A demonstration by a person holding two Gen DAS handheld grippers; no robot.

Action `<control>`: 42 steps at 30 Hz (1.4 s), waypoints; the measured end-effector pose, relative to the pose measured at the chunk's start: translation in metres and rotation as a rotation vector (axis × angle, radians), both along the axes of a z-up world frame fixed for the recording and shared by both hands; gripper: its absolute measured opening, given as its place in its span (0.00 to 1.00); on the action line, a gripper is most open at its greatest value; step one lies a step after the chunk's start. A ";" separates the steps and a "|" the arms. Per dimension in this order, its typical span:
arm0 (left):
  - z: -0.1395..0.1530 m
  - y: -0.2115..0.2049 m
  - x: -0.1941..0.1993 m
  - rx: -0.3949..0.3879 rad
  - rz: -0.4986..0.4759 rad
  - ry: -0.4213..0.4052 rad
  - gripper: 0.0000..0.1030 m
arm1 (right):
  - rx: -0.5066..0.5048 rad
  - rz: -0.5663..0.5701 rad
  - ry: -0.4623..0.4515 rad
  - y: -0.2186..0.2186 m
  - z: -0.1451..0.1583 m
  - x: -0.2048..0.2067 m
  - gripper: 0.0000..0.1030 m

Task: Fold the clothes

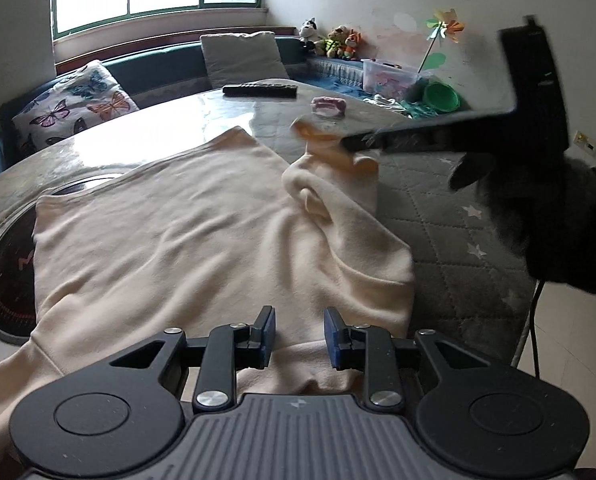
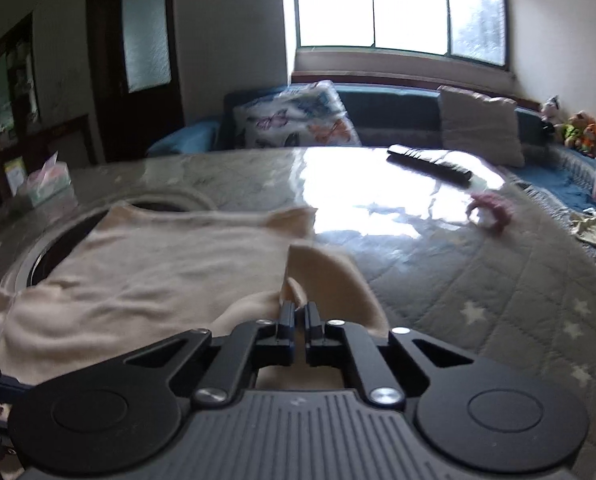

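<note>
Pinching a bunched fold of the cream knit garment (image 2: 146, 276), my right gripper (image 2: 299, 312) has its jaws clamped narrow on the cloth and lifts it off the grey star-quilted table cover (image 2: 478, 300). My left gripper (image 1: 299, 334), jaws part open and empty, hovers over the garment's near hem. The cloth's long axis runs away from me toward the black remote control (image 1: 260, 90); judging by that, the raised side should travel leftward across the body, my right hand nearer.
</note>
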State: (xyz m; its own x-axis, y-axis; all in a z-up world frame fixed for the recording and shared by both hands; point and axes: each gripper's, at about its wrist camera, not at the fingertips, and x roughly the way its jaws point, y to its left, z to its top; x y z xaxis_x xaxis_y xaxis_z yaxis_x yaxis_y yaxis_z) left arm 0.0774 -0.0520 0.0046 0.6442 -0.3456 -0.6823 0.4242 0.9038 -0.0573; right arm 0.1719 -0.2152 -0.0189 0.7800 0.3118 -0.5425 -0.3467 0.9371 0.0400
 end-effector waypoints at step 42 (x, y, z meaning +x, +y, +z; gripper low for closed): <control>0.003 -0.056 0.008 -0.014 -0.181 -0.015 0.28 | -0.032 -0.287 0.072 -0.095 -0.017 -0.002 0.30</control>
